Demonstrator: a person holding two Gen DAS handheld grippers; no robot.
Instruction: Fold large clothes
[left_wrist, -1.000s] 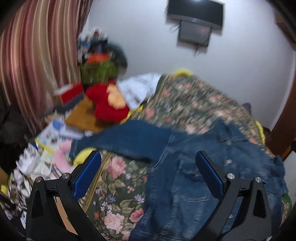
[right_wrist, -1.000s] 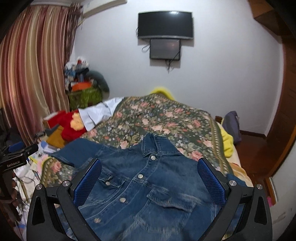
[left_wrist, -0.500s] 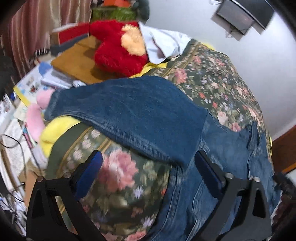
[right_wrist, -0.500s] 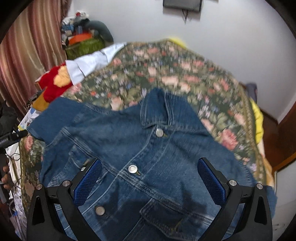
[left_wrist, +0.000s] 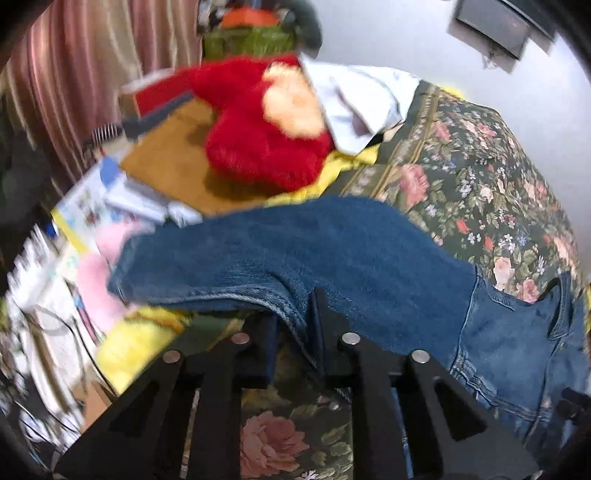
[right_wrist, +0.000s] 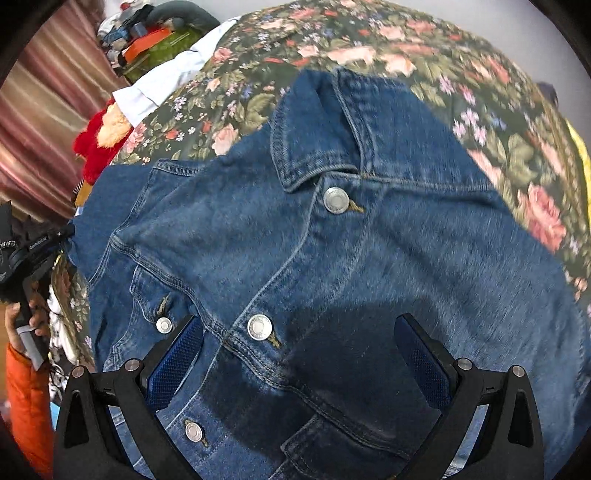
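My left gripper (left_wrist: 295, 325) jaws are just closing, pinching the blue denim jacket's (right_wrist: 332, 258) sleeve (left_wrist: 295, 251) hem, readying a fold, while my right gripper (right_wrist: 295, 365) is hovering spread.

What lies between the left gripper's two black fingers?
A fold of the blue denim jacket's sleeve; the left gripper has just been closing and now pinches it, as the left wrist view shows.

Place: a lived-in home bedroom
Bed: covered by a floral bedspread (right_wrist: 461, 74) (yellow sheet edge seen beneath)
Window side: striped curtain (left_wrist: 74, 74) hung at the left
Wall: 1 dark screen (left_wrist: 498, 26) mounted high
Bedside clutter: red plush toy (left_wrist: 251, 140), papers and boxes piled
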